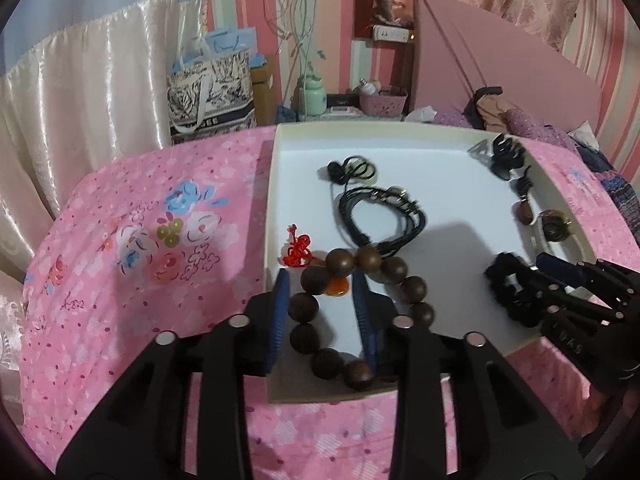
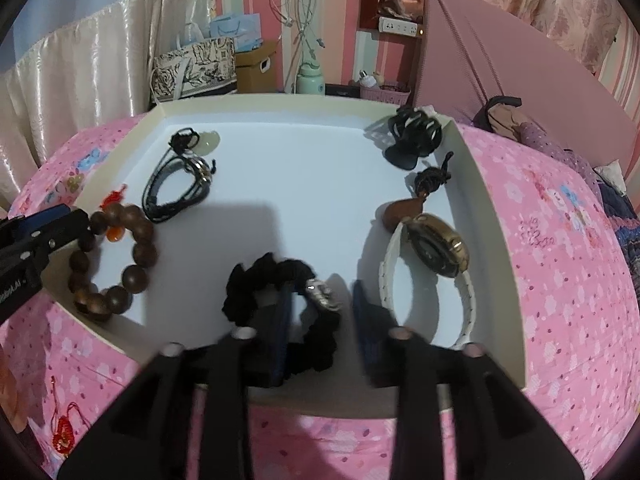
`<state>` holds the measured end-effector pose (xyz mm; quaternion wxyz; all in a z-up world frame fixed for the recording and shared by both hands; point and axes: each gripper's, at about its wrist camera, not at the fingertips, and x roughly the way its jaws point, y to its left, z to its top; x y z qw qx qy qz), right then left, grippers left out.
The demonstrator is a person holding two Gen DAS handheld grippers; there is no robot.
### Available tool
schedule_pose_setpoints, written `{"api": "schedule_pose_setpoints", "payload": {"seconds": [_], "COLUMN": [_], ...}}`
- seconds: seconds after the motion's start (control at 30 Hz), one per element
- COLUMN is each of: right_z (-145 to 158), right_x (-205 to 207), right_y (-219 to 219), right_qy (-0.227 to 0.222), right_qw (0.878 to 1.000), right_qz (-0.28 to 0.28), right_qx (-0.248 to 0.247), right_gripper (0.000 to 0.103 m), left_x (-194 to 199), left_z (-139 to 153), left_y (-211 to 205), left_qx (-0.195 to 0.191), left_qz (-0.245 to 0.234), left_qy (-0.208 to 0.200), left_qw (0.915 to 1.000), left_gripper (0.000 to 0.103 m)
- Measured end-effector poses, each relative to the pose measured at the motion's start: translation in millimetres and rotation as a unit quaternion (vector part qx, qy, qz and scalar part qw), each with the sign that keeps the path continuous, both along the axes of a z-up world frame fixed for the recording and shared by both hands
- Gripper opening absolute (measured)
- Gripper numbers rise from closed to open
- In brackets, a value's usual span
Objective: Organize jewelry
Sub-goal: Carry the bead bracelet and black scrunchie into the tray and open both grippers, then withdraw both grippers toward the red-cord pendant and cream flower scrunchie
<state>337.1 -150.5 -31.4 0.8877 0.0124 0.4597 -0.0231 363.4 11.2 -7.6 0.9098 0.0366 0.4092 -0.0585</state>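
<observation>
A white tray [image 1: 400, 136] lies on a pink floral bedspread. A brown wooden bead bracelet [image 1: 412, 288] with an orange bead and red tassel lies at its near left corner. My left gripper [image 1: 320, 284] is open, its blue fingers straddling the bracelet's left side. My right gripper [image 2: 320, 296] is open over a black scrunchie [image 2: 256, 284] with a silver charm at the near middle; one finger sits inside its loop. The right gripper also shows in the left wrist view [image 1: 532, 272].
In the tray [image 2: 500, 216]: black cord bracelets [image 2: 176, 192], a pale pendant [image 2: 208, 140], a black hair claw [image 2: 416, 132], a brown teardrop pendant [image 2: 400, 212], and a gold watch on a white strap [image 2: 436, 248]. A red charm [image 2: 64, 432] lies on the bedspread.
</observation>
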Motion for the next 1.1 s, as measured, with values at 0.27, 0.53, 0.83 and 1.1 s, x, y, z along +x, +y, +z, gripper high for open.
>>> {"api": "schedule_pose_setpoints", "payload": {"seconds": [0.27, 0.53, 0.83, 1.1], "right_z": [49, 75, 66, 35], "right_x": [-35, -90, -150, -210], "right_y": [-9, -24, -27, -40], "right_qy": [-0.04, -0.055, -0.062, -0.066], "right_qw": [0.999, 0.998, 0.997, 0.996], "right_qz": [-0.006, -0.017, -0.016, -0.041], "right_qx": [0.0, -0.009, -0.037, -0.033], "right_gripper": [0.077, 0.092, 0.092, 0.092], "left_x": [-44, -103, -155, -187], "left_z": [42, 63, 50, 15], "left_y": [-2, 7, 6, 14], "left_qx": [0.007, 0.008, -0.009, -0.036], "left_qz": [0.009, 0.017, 0.008, 0.013], "left_qy": [-0.04, -0.051, -0.03, -0.007], "left_qw": [0.9991, 0.9985, 0.9995, 0.9992], "left_gripper": [0.082, 0.1, 0.1, 0.1]}}
